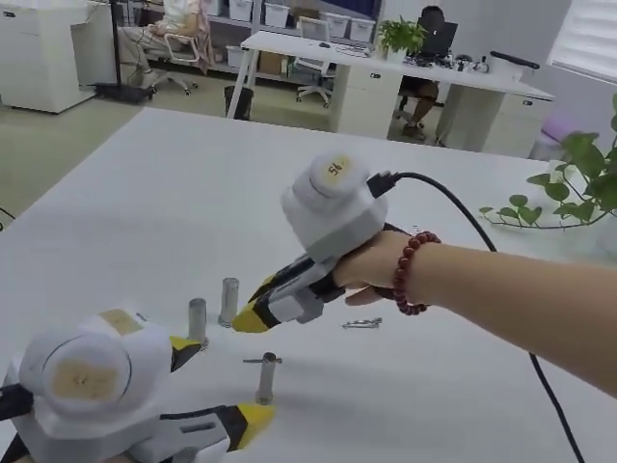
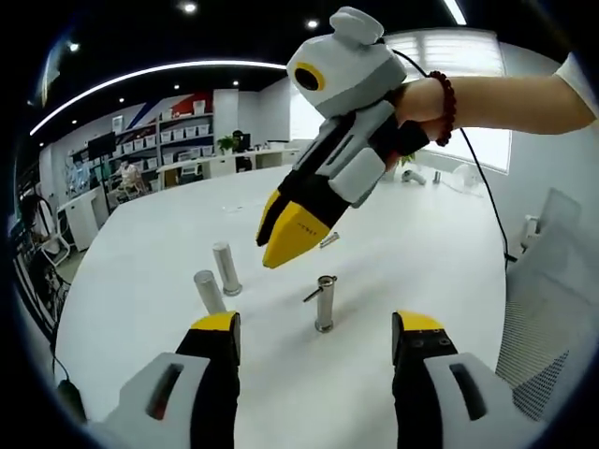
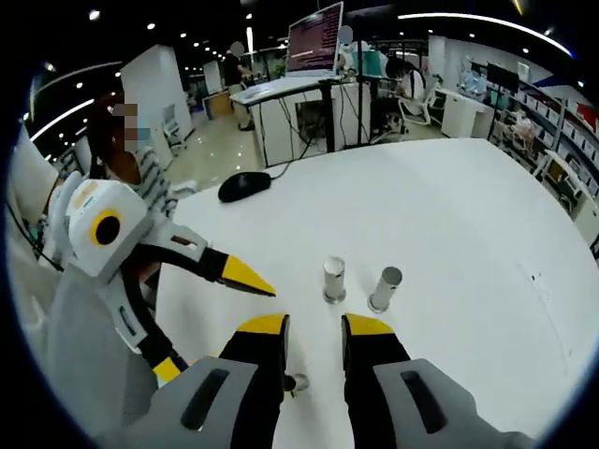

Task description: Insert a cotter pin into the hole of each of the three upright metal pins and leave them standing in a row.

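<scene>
Three upright metal pins stand on the white table [image 1: 145, 193]. Two bare pins [image 1: 197, 320] [image 1: 228, 301] stand side by side. The third pin [image 1: 267, 376], nearer me, has a cotter pin through its top. A loose cotter pin [image 1: 362, 324] lies flat to the right. My left gripper [image 2: 318, 327] is open, and the pinned one [image 2: 325, 301] stands just ahead between its jaws. My right gripper [image 1: 249, 311] hovers over the bare pins [image 3: 334, 279] [image 3: 385, 288]. Its jaws are close together but apart, and I see nothing between them.
A black cable [image 1: 463, 207] trails from the right gripper across the table. A leafy plant [image 1: 578, 183] stands at the right edge. A black mouse [image 3: 245, 185] lies farther along the table. Desks and chairs fill the room behind.
</scene>
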{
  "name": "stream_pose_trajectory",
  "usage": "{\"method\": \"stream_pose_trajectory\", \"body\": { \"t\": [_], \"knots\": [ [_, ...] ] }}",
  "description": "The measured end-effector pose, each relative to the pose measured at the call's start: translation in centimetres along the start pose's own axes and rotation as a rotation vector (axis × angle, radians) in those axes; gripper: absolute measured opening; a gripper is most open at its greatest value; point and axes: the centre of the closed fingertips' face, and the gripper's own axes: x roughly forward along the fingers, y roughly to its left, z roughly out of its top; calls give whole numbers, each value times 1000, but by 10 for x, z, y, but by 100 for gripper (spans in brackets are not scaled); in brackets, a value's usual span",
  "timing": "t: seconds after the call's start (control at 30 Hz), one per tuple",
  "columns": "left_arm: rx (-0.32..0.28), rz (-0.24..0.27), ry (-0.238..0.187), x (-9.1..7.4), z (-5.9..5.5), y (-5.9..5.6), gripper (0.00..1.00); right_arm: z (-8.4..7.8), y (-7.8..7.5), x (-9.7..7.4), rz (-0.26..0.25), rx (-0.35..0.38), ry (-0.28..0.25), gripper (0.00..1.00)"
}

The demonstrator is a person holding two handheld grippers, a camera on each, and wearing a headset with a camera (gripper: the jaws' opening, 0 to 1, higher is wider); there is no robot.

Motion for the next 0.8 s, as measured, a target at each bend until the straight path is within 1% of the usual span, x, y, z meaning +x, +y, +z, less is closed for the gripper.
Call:
{"method": "stream_pose_trajectory", "body": {
  "t": [0.03, 0.1, 0.17, 0.2, 0.27, 0.33, 0.53, 0.6, 0.7, 0.8],
  "knots": [
    [3, -2, -7, -2, 2, 0, 67, 2, -1, 1, -2, 7, -8, 24],
    [8, -5, -7, -5, 3, 0, 71, 6, -2, 6, -3, 10, -26, 24],
    [8, -6, -11, -7, 5, 0, 73, 10, -4, 11, -15, -7, -44, 24],
    [6, -9, -11, -7, 5, 0, 74, 13, -7, 14, -29, -22, -53, 24],
    [3, -9, -12, -8, 6, -1, 77, 15, -7, 18, -32, -32, -55, 24],
    [-5, -16, -24, -10, 7, -2, 80, 16, -9, 24, -38, -43, -60, 24],
    [-23, -17, -32, -16, 7, -2, 87, 16, -13, 39, -52, -46, -63, 23],
    [-26, -20, -31, -19, 7, -2, 90, 16, -14, 45, -48, -34, -63, 23],
    [-24, -19, -37, -23, 8, 0, 94, 16, -14, 52, -48, -30, -75, 23],
    [-29, -2, -55, -26, 11, 6, 94, 17, -17, 58, -64, -39, -86, 23]
  ]
}}
